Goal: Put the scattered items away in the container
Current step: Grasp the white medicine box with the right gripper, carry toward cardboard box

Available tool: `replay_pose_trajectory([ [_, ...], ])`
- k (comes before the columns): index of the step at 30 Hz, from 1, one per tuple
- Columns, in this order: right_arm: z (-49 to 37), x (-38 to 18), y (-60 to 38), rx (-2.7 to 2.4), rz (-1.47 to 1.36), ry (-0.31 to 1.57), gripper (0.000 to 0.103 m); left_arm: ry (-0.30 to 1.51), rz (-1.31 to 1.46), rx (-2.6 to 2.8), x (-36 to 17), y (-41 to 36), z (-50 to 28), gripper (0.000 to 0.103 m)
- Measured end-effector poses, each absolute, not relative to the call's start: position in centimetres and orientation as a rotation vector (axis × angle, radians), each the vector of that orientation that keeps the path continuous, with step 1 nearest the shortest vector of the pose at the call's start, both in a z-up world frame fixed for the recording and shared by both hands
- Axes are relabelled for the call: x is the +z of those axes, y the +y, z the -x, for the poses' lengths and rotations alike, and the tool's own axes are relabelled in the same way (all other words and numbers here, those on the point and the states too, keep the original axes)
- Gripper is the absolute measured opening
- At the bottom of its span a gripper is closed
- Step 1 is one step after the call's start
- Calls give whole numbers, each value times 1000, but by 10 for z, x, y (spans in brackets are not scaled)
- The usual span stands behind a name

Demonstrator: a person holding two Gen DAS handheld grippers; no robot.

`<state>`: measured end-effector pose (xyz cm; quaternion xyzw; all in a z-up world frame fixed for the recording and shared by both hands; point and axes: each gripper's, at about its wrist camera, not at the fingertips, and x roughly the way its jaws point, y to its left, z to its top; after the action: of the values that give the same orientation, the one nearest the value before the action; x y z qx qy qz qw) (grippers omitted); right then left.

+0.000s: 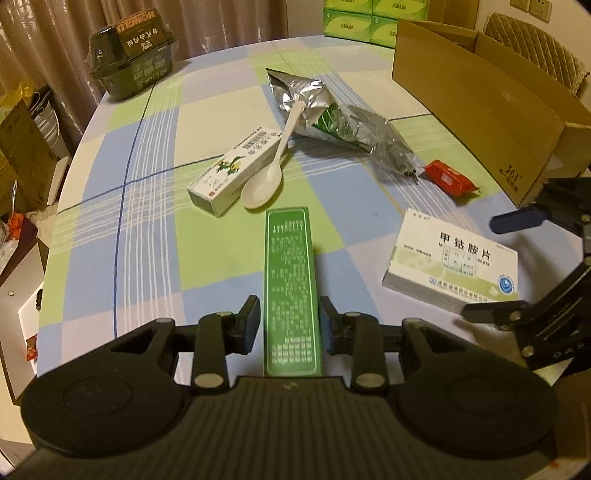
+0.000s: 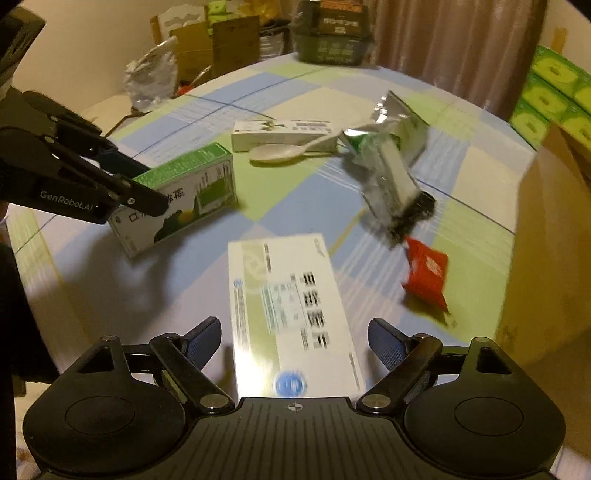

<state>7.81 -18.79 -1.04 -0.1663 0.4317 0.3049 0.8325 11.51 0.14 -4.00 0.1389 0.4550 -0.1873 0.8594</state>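
My left gripper is shut on a long green box, which also shows in the right wrist view with the left gripper on it. My right gripper is open, its jaws either side of a white medicine box; the box also shows in the left wrist view, with the right gripper around it. A brown cardboard box stands open at the right. A white and green carton, a white spoon, a crumpled foil bag and a red packet lie on the table.
The round table has a checked blue, green and white cloth. A dark wrapped box stands at its far left edge. Green tissue packs are stacked behind the table. A chair stands behind the cardboard box. Cluttered boxes stand beside the table at left.
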Motion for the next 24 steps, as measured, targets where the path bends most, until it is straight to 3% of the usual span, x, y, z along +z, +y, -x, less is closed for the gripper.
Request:
replay_pose_trajectory([
  [6,-97,-24,-178,672,376,973,83,991,-312,-401,-49,-6,-130,28],
  [7,-99,-24,-179,673,370,978,71,996,-316,-395,-51,-7,-131,28],
  [8,-99,-25,-179,681,364,986,69,1002,-320,-394,-53,-8,-132,26],
  [24,-53,32,-213,542,239,831,69,940,-319,-440,-16,-28,-94,25],
])
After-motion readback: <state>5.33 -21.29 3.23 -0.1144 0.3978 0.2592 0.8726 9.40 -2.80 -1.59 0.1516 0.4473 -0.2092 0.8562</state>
